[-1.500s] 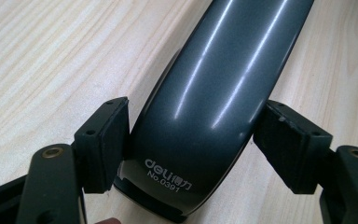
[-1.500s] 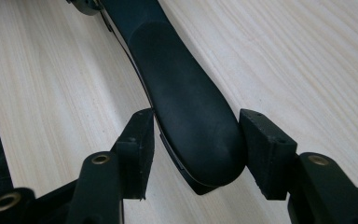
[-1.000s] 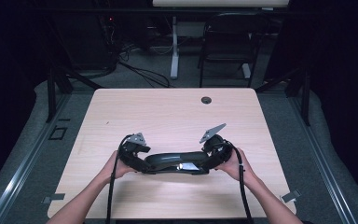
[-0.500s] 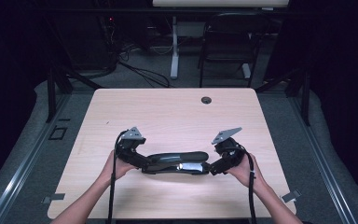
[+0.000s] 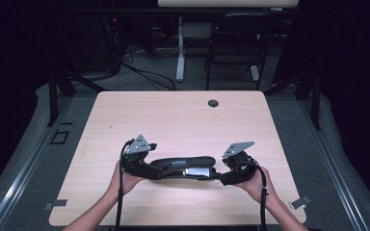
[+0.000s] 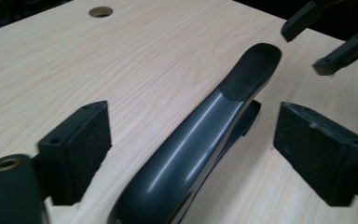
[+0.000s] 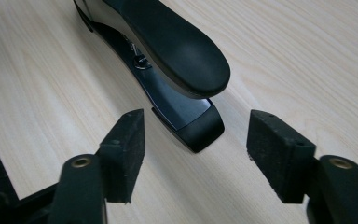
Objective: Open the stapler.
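Observation:
A black stapler (image 5: 183, 166) lies lengthwise on the pale wooden table (image 5: 173, 120), near its front edge. My left gripper (image 5: 154, 169) is open at the stapler's left end. In the left gripper view its pads (image 6: 77, 144) stand either side of the stapler's glossy body (image 6: 205, 135) without touching it. My right gripper (image 5: 220, 175) is open just off the right end. In the right gripper view the stapler's nose and base tip (image 7: 191, 121) lie a little ahead of the gap between the pads (image 7: 123, 151). The right gripper (image 6: 326, 42) also shows beyond the stapler in the left gripper view.
A round cable hole (image 5: 213, 103) sits near the table's far edge. A dark chair (image 5: 236, 43) and a white desk leg (image 5: 179, 48) stand on the floor beyond the table. Bare tabletop stretches between the stapler and the far edge.
My right gripper has drawn back to the right, off the stapler's end. The left gripper and the stapler have stayed roughly in place.

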Motion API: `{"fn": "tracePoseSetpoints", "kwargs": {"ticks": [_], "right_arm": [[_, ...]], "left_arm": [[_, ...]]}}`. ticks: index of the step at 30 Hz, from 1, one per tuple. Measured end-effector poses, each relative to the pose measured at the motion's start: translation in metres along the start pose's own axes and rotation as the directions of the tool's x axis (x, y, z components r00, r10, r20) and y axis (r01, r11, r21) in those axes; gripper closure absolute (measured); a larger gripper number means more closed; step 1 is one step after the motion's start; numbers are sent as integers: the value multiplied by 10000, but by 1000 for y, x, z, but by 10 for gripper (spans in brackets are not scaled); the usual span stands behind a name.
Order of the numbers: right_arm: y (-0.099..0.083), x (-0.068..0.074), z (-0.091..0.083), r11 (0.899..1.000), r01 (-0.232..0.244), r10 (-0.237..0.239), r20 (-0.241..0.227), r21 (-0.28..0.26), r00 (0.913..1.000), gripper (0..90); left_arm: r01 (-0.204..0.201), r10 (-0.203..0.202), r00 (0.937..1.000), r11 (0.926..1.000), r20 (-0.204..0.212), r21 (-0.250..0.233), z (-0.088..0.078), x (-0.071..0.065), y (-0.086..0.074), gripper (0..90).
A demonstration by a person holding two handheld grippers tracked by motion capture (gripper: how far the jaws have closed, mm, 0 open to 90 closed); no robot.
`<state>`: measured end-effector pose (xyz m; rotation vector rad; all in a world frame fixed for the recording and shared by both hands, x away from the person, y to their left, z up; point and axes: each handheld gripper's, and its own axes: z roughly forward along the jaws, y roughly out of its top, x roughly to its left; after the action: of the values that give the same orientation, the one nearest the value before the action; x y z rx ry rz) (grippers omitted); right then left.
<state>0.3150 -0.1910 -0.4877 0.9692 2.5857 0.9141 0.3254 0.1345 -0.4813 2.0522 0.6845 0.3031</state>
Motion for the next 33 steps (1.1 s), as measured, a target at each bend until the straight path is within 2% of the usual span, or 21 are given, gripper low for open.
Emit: {"fn": "tracePoseSetpoints", "kwargs": {"ticks": [3,6,11,18,27,30,33], "right_arm": [[-4,1,3,10000,47,-47,-73,62,10000,460],[-7,3,5,9997,249,-249,-319,10,9992,606],[-8,4,8,9990,430,-434,-294,-150,9986,703],[-10,11,20,9949,1010,-1010,-8,58,9949,861],[-10,17,40,9897,1410,-1409,-41,263,9900,900],[-10,16,49,9893,1414,-1414,-33,361,9900,900],[-9,17,57,9871,1535,-1539,55,457,9881,900]], "left_arm": [[-270,271,9996,9994,28,-225,2,-12,3,163],[-503,506,9986,9984,123,-266,5,-24,4,202],[-857,856,9953,9963,461,6,15,-37,3,330],[-1214,1181,9898,9919,799,379,30,-50,-3,518],[-1387,1296,9880,9838,842,1137,61,-61,-12,868],[-1337,1268,9902,9811,578,1395,72,-64,-16,899],[-1150,1130,9933,9824,222,1473,82,-65,-20,900]]}}
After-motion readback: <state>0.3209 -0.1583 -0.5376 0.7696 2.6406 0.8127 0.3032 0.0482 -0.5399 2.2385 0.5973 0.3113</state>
